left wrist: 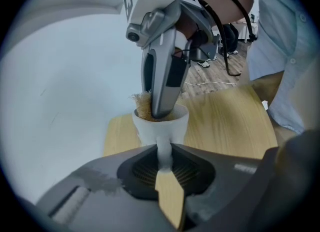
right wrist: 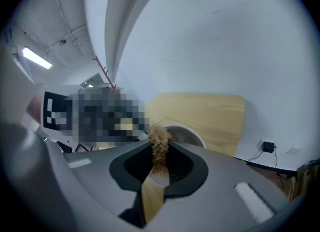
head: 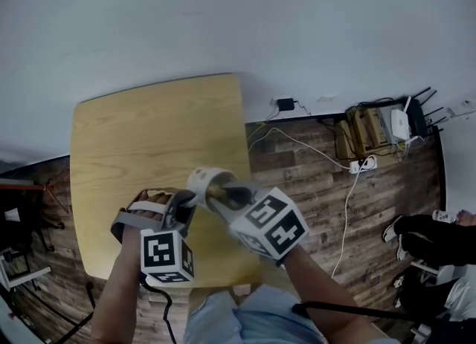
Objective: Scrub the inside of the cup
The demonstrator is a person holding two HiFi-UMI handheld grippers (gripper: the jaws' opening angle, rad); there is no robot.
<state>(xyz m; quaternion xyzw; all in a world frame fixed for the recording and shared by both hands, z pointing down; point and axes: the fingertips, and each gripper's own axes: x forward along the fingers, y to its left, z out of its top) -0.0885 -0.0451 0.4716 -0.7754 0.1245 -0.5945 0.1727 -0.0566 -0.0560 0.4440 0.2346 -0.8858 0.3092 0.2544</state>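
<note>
Cup [left wrist: 150, 130]: one, handle pinched by left gripper [left wrist: 164, 158] | fibre scrubber [right wrist: 160, 143]: one, clamped in right gripper [right wrist: 159, 160], inside it

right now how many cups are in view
1. The white cup is over the wooden table, its handle clamped in the left tongs, while the right tongs press a fibrous scrubber into it. The tongs could hide another.

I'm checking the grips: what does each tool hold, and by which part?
The left tool pinches the white cup by its handle. The right tool pinches a tan fibrous scrubber by its near end.
</note>
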